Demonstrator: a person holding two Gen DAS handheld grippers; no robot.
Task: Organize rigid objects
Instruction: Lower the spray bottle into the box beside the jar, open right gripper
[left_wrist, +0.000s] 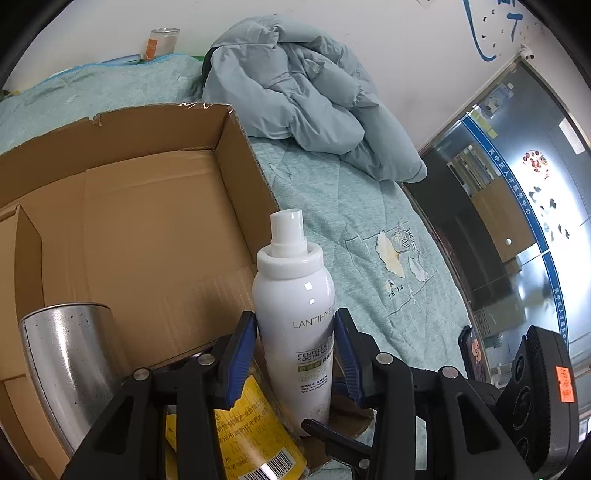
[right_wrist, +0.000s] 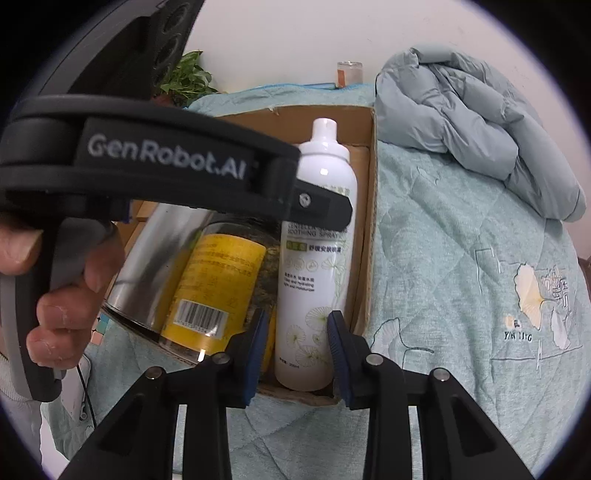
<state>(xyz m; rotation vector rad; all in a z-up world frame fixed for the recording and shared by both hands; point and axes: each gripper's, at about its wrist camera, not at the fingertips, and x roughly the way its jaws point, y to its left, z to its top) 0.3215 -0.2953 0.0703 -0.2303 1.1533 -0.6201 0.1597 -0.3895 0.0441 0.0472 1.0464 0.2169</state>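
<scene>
left gripper (left_wrist: 295, 354): pads clamped on white spray bottle (left_wrist: 295, 314)
right gripper (right_wrist: 297, 354): fingers apart, straddling bottle base, no clear contact
bottle: upright in cardboard box (left_wrist: 147, 206), beside yellow-label jar (right_wrist: 218, 284)

Left wrist cam: sits close behind its claw (left_wrist: 295, 354), looks steeply down into the box (left_wrist: 147, 206) on the bed (left_wrist: 369, 295). Right wrist cam: close, steeply down, from the box's near end. Shared: box, spray bottle (right_wrist: 317, 240), bed, jacket (right_wrist: 480, 129).
</scene>
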